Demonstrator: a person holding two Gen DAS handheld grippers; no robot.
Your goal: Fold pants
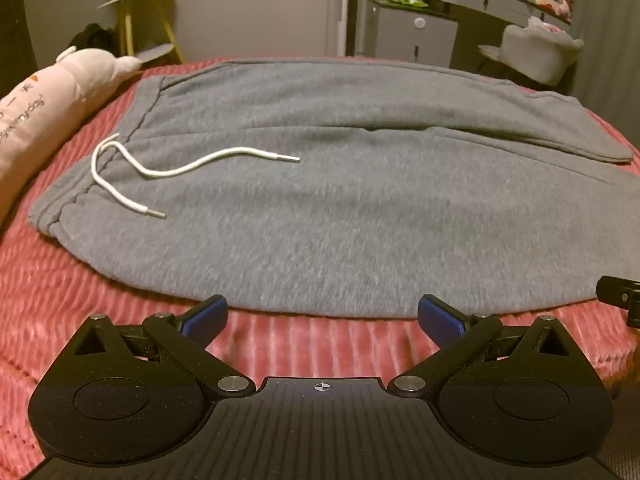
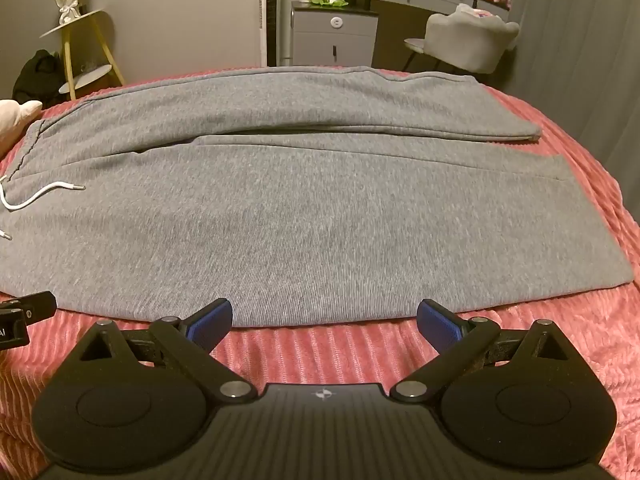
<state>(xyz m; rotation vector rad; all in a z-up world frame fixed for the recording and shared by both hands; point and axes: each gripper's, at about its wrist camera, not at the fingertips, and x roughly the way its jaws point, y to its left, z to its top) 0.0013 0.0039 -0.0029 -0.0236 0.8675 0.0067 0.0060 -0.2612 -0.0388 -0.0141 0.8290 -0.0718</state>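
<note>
Up front, blue pads (image 1: 204, 317) of the left gripper (image 1: 322, 318) spread wide apart, clamping nothing, tips hovering just short of the near edge of the gray pants (image 1: 320, 208). Same pose on the right gripper (image 2: 324, 320): blue pads (image 2: 210, 322) wide apart, empty, aimed at the near hem of the pants (image 2: 312, 216) and level over the pink ribbed bedspread (image 2: 320, 356). Both held low and nearly flat, side by side; a black corner of the right gripper (image 1: 620, 298) peeking in at the right edge of the left view, and a black corner of the left gripper (image 2: 24, 312) at the left edge of the right view.

Pants spread flat across the bedspread (image 1: 312, 344), waistband to the left, two legs running right, the far leg lying beside the near one.

Only in the left view: the whole white drawstring (image 1: 132, 168) looped over the waistband, both tipped ends lying on the fabric, and a long pink plush pillow (image 1: 48, 104) with printed lettering just beside the waistband. In the right view only one strand of the drawstring (image 2: 36, 196) and a bit of the plush (image 2: 16, 120); shown better there, both leg cuffs at the right end, a gray chair (image 2: 468, 40), a gray cabinet (image 2: 334, 36) and a yellow side table (image 2: 84, 48) beyond the bed
</note>
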